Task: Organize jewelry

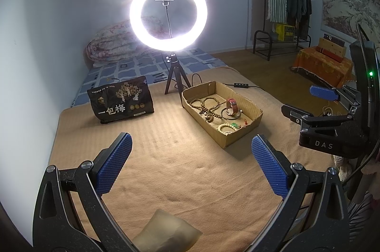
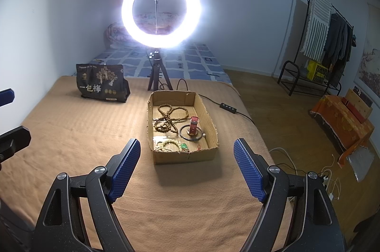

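Both tools, left (image 1: 191, 164) and right (image 2: 187, 162), gape empty, short of the jewelry-filled cardboard box (image 2: 211, 123) ahead.

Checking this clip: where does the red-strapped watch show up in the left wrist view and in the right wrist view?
Left wrist view: the watch sits right of centre, in the cardboard box, towards its far right side.
Right wrist view: the watch is near centre, in the box's right half, standing within a dark bangle.
Shared landmark: the ring light behind the box.
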`<state>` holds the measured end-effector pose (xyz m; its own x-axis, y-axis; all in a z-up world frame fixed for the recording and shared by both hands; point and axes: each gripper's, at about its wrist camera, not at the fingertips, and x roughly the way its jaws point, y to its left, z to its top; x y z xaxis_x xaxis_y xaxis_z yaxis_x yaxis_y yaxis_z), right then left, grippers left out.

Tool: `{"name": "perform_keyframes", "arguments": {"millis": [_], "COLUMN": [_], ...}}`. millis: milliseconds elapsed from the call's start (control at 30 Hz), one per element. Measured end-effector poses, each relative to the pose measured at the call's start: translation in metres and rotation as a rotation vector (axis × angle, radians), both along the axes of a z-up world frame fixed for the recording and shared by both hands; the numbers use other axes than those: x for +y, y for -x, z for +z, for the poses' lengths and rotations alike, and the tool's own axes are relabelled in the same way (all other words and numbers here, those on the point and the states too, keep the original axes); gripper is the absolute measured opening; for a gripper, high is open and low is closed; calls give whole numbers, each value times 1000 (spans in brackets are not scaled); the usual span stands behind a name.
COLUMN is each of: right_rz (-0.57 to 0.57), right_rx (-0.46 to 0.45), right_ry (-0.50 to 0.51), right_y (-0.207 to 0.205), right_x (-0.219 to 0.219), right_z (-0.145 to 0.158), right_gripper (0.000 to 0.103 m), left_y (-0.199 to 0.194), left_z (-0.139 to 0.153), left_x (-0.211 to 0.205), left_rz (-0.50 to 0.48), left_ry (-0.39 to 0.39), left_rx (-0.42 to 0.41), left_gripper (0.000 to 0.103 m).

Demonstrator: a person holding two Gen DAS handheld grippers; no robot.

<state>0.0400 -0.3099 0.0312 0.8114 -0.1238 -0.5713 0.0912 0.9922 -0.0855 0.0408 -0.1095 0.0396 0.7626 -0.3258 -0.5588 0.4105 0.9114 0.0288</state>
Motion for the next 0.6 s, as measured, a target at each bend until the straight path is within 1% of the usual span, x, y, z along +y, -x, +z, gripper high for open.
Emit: {"name": "perform_keyframes", "arguments": {"millis": [333,600], "right_rz": [8,13], "right_rx": [5,9], "right_ry": [6,11], "right_y": [3,3], "right_x": [-2,-1], "right_z": [-2,-2], "right_gripper": [81,81], "left_y": [2,0], "left_z": [1,2], "left_x": [1,5], "left_rz": [-14,12], "left_ry": [-15,-18], "left_rx": [-8,-24], "left_gripper": [102,102]}}
